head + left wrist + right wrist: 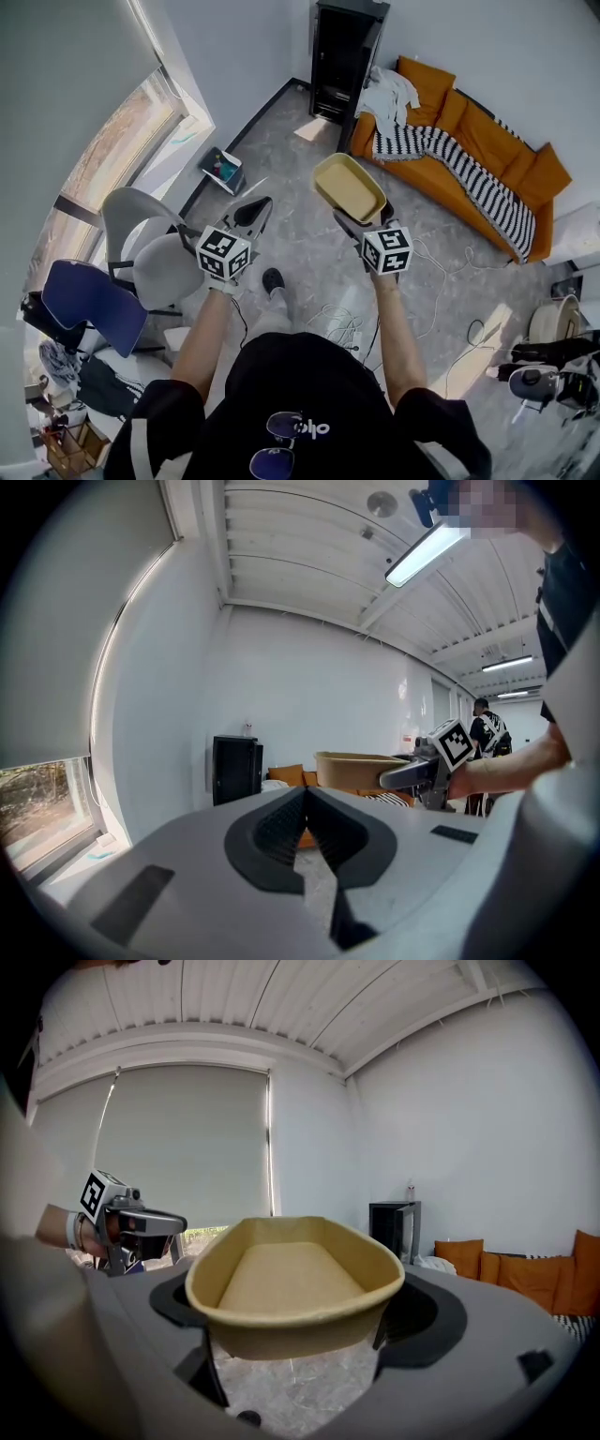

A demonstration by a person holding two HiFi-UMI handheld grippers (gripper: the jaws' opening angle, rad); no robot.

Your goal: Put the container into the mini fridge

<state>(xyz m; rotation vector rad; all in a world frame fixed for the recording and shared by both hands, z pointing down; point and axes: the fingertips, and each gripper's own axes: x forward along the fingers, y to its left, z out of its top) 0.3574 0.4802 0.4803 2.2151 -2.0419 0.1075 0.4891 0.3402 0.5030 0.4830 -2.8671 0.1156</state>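
A tan, oval, empty container (349, 187) is held up in the air, with my right gripper (366, 217) shut on its near end. In the right gripper view the container (295, 1283) fills the space between the jaws of the right gripper (295, 1327). My left gripper (258, 211) hangs beside it at the left, shut with nothing in it; its pads meet in the left gripper view (305, 803). The black mini fridge (345, 56) stands on the floor by the far wall, well ahead of both grippers. It also shows as the mini fridge (234, 769) and the mini fridge (394, 1230).
An orange sofa (469, 141) with a striped blanket (469, 173) stands right of the fridge. A grey chair (150, 248) and a blue chair (89, 300) are at the left by the window. Cables (347, 323) lie on the floor. Another person (489, 728) stands far off.
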